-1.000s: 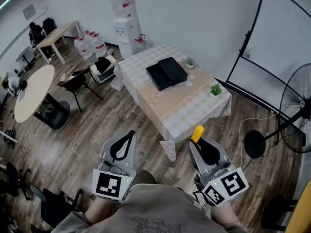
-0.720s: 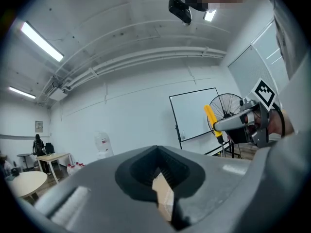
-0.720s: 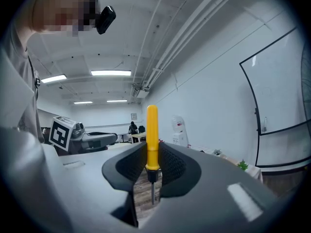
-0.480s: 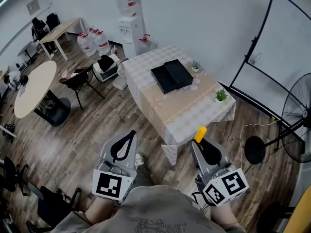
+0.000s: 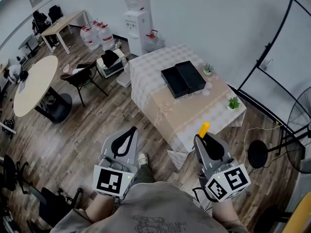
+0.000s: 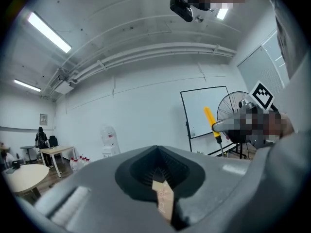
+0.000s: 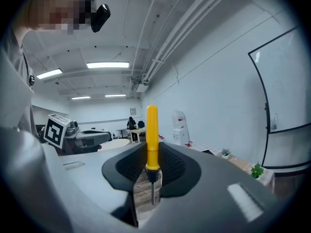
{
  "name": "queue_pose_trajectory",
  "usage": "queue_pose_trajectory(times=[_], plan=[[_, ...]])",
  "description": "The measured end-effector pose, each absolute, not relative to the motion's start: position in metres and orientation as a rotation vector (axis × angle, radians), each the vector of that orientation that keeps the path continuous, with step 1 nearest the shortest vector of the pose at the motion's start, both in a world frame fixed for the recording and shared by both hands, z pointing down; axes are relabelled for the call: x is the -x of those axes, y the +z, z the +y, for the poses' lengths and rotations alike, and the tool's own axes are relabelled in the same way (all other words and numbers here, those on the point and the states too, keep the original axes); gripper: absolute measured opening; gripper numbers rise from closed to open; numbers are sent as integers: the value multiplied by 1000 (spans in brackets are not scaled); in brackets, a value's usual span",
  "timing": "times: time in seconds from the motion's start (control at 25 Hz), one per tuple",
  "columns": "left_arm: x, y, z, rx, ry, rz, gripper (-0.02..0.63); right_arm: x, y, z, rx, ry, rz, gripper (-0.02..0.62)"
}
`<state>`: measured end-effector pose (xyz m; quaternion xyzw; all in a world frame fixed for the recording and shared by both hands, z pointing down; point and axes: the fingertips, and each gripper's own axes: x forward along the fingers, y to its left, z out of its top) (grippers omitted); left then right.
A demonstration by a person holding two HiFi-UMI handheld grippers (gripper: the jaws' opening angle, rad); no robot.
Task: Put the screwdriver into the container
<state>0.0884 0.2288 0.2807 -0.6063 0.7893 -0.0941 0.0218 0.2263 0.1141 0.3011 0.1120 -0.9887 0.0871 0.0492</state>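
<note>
Head view: found right gripper [image 5: 208, 142] clamped on screwdriver [image 5: 203, 129], yellow handle up and forward, just short of table corner. Found left gripper [image 5: 125, 141] closed, nothing between jaws. Located black container [image 5: 183, 79] on far part of clothed table [image 5: 189, 115], well apart from screwdriver; possibly two open halves, too small to confirm. Noted potted plant [image 5: 234, 102] near table's right edge, chair [image 5: 80, 79] and water dispenser [image 5: 137, 18] to left, fan [image 5: 299, 130] to right.
</note>
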Motion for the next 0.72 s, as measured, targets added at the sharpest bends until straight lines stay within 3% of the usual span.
queue_pose_trajectory(times=[0.72], plan=[[116,296,150,2057,-303,2360,1,-57,310,16,-621,261,-2878,100]])
